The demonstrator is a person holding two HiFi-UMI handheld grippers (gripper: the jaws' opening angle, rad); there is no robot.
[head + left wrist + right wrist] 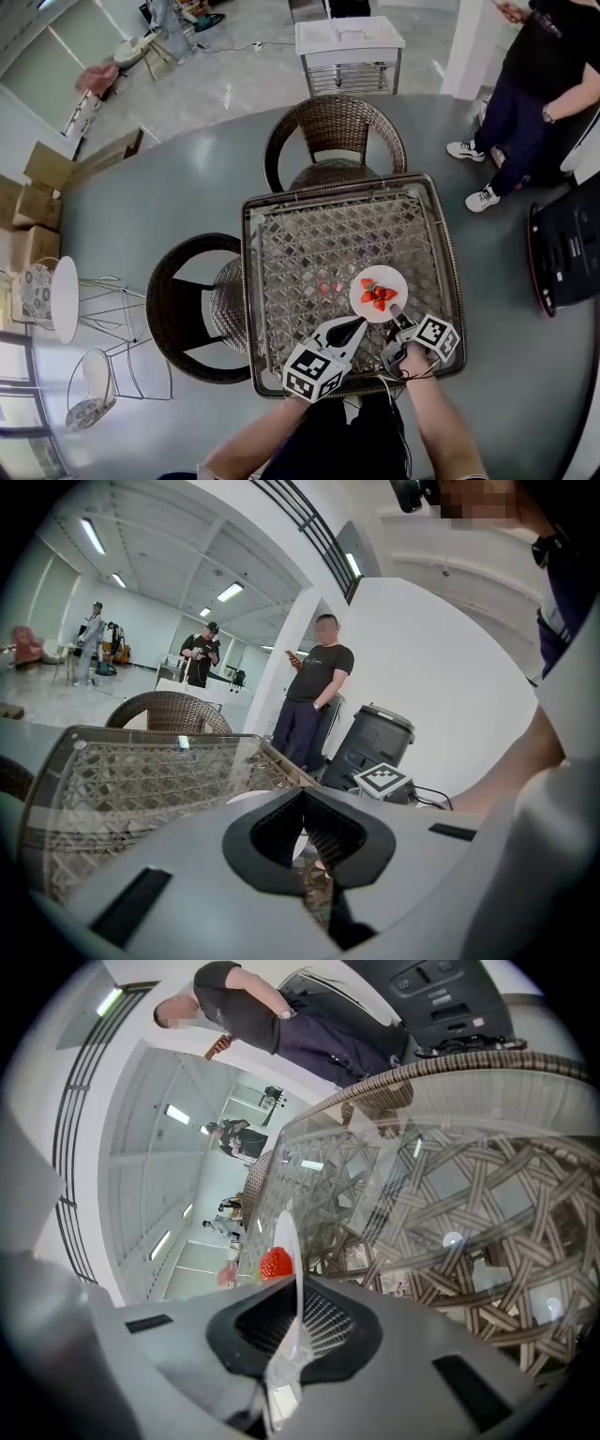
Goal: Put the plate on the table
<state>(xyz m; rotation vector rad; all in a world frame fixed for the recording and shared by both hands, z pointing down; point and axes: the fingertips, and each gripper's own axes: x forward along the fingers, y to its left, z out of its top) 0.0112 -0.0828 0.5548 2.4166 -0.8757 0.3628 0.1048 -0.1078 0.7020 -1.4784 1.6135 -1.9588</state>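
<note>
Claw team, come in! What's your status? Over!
Left claw shut, empty. Right claw shut on plate rim. Plate carries strawberries, low over glass table. Nothing blocking it.

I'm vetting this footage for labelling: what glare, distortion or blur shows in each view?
Head view: even light, sharp, fisheye bows the table rim. Right gripper view: lamp reflections on its glass, the gripped plate blurs nearest the lens. Left gripper view: dark vignette, bright ceiling lights.

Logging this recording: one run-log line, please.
right gripper shut on round white plate rim | left gripper shut, empty | plate over glass-topped wicker table
</note>
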